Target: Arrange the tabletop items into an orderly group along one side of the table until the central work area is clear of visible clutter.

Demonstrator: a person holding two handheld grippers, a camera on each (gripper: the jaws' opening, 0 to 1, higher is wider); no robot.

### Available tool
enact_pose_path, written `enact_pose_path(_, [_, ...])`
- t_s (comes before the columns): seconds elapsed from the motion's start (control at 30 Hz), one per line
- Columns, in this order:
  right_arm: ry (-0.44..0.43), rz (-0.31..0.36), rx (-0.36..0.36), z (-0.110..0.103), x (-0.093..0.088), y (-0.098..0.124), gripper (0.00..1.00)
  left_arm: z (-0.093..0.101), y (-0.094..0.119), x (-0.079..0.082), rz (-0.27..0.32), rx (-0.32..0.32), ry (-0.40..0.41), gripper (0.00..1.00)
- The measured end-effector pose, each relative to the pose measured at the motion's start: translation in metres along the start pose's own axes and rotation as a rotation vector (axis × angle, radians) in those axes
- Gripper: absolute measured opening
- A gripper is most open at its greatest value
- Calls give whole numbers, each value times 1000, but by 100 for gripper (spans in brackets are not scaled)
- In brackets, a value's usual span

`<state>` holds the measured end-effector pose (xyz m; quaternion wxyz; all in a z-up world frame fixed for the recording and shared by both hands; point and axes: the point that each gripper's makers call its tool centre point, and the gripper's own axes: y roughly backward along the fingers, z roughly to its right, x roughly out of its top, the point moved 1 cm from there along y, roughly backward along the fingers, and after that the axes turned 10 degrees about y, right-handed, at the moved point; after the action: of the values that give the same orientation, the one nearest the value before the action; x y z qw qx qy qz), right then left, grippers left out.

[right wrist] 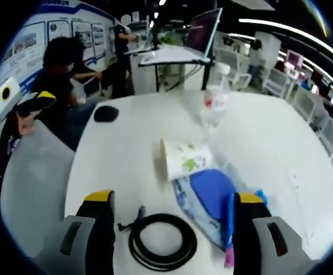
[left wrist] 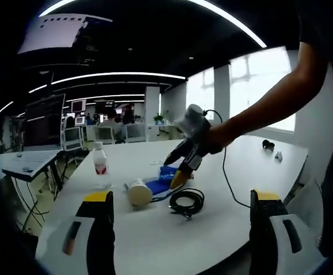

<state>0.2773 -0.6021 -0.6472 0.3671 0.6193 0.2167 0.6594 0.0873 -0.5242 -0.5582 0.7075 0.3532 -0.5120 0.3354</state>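
Observation:
A blue packet [right wrist: 206,197] lies on the white table [right wrist: 269,143], with a paper cup [right wrist: 181,159] on its side just beyond it. Between my right gripper's [right wrist: 174,199] wide-apart jaws are the packet's near end and a coiled black cable [right wrist: 162,240]; the gripper is open and grips nothing. Farther off stands a clear water bottle [right wrist: 214,103]. In the left gripper view the bottle [left wrist: 100,160], cup [left wrist: 138,192], packet [left wrist: 159,182] and cable [left wrist: 187,201] sit mid-table. The hand-held right gripper [left wrist: 181,166] hovers over the packet. My left gripper [left wrist: 182,195] is open, well short of them.
A flat black object [right wrist: 105,113] rests near the table's far-left edge. Small dark items [left wrist: 268,144] and a white one [left wrist: 278,154] sit far right. A pink thing [right wrist: 229,258] pokes out under the packet. Desks, monitors and a seated person [right wrist: 63,63] are beyond the table.

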Motion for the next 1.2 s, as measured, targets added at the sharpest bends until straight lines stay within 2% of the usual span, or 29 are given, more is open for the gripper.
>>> enact_pose_path(0.37, [63, -65, 54, 1, 1, -9, 90, -2, 0, 1, 6, 13, 5, 99])
enact_pose_path(0.47, [110, -115, 80, 0, -3, -12, 93, -2, 0, 1, 8, 14, 7, 99])
enact_pose_path(0.6, [215, -189, 120, -3, -9, -16, 94, -3, 0, 2, 10, 14, 13, 99])
enact_pose_path(0.73, [372, -268, 171, -4, -12, -20, 96, -3, 1, 0, 5, 14, 10, 99])
enact_pose_path(0.8, [493, -318, 193, -1, -13, -21, 96, -2, 0, 0, 2, 10, 8, 99])
enact_pose_path(0.9, [563, -328, 224, 0, -9, -23, 97, -2, 1, 0, 2, 9, 6, 99])
enact_pose_path(1.0, [567, -335, 241, 1, -5, -26, 99, -3, 1, 0, 3, 12, 9, 99])
enact_pose_path(1.1, [649, -314, 261, 2, 3, -30, 100, -4, 1, -1, -3, 16, 6, 99])
enact_pose_path(1.2, [661, -322, 276, 2, 3, -34, 100, -5, 0, -2, -6, 17, 6, 99])
